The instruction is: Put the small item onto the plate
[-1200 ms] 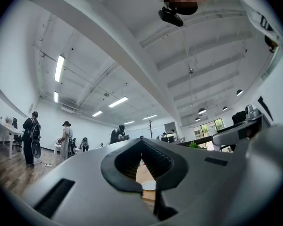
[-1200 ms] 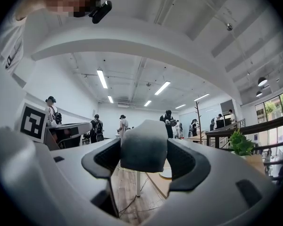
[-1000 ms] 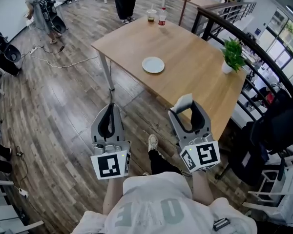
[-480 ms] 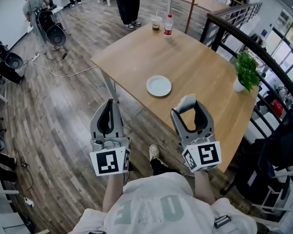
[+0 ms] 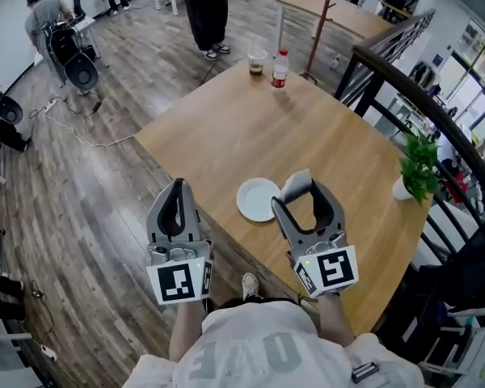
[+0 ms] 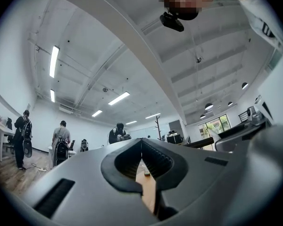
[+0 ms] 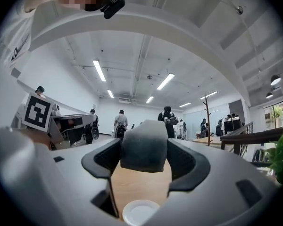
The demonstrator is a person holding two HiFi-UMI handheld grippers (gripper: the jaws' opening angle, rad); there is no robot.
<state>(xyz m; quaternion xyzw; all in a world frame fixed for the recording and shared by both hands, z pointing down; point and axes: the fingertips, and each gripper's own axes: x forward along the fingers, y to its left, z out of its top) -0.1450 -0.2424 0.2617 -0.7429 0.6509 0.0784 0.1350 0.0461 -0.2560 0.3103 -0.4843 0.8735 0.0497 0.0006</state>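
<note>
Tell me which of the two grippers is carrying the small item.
The right gripper: a grey block sits clamped between its jaws. The left gripper has its jaws shut together with nothing between them.

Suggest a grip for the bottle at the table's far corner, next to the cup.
Take the bottle around its body, below the neck, jaws level. It stands upright and round, so a side pinch should hold. Come from its right in the head view: the cup stands close on its left. The left tool is the empty one.

One each: plate [image 5: 258, 199], small item [image 5: 297, 186], bottle [image 5: 280, 70], cup [image 5: 257, 62]
</note>
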